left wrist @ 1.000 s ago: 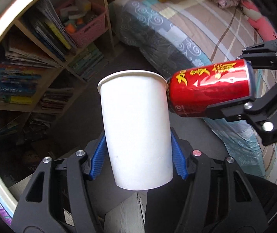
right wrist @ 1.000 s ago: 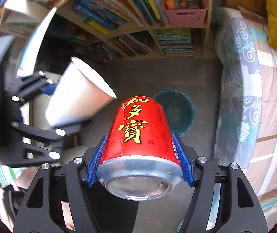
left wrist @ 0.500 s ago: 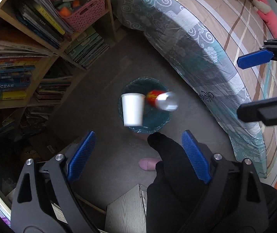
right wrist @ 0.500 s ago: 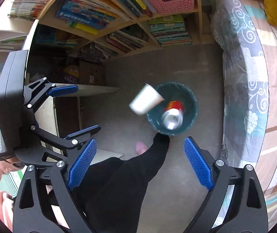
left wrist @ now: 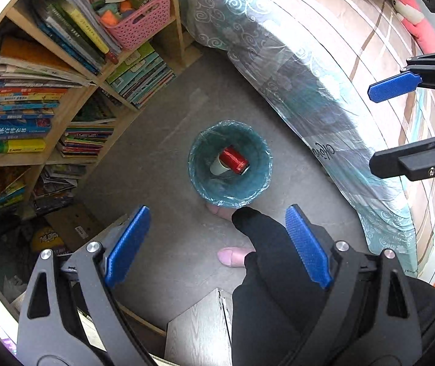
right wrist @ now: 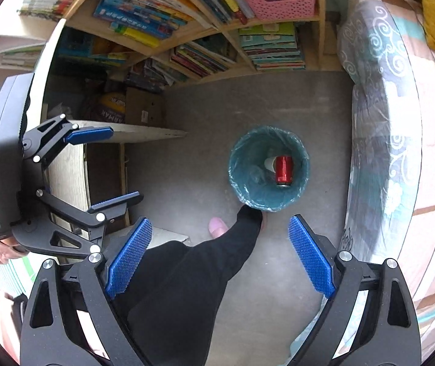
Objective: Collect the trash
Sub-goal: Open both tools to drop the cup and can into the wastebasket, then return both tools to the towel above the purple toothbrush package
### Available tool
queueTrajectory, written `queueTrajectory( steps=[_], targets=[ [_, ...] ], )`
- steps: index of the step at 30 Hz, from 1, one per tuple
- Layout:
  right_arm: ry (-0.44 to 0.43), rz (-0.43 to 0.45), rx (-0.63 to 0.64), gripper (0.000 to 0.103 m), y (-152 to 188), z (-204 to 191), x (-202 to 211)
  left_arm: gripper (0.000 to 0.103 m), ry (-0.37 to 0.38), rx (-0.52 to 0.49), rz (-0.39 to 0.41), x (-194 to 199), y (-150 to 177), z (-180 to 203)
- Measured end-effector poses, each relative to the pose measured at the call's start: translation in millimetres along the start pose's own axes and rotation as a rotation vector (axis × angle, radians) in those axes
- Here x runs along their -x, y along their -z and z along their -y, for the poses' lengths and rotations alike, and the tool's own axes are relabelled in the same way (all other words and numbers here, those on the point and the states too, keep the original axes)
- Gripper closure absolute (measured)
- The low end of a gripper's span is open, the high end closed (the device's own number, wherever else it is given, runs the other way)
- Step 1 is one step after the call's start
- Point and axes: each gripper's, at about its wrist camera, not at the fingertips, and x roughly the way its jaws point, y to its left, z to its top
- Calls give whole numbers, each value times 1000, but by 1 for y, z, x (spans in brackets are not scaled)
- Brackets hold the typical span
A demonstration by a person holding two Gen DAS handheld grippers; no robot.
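The teal-lined trash bin (left wrist: 201, 180) stands on the grey floor (left wrist: 162, 158), and everything else sits around it. Inside the bin lie the red can (left wrist: 234, 160) on its side and the white paper cup (left wrist: 219, 166) touching it, both near the bottom. High above the bin, the left gripper (left wrist: 217, 244) hangs with its blue pads spread wide and nothing between them; the right gripper (right wrist: 220, 253) is likewise spread wide and empty. Just beside the bin's near rim is the person's black trouser leg (left wrist: 266, 244) and a pink slipper (left wrist: 232, 256). Beyond the bin rises the bookshelf (left wrist: 65, 91) holding a pink basket (left wrist: 138, 27). The bed (left wrist: 324, 61) runs along the bin's other side.
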Motion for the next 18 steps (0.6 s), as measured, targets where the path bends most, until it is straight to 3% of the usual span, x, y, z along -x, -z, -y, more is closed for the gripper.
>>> queueTrajectory(
  steps=[5, 9, 18],
  targets=[
    [22, -1, 110, 12, -8, -27, 6, 11, -13, 36, 30, 18, 13, -10],
    [51, -3, 276, 12, -21, -66, 12, 10, -59, 86, 72, 40, 34, -25],
    [59, -23, 687, 12, -61, -188, 11, 7, -161, 363, 141, 92, 125, -83]
  ],
)
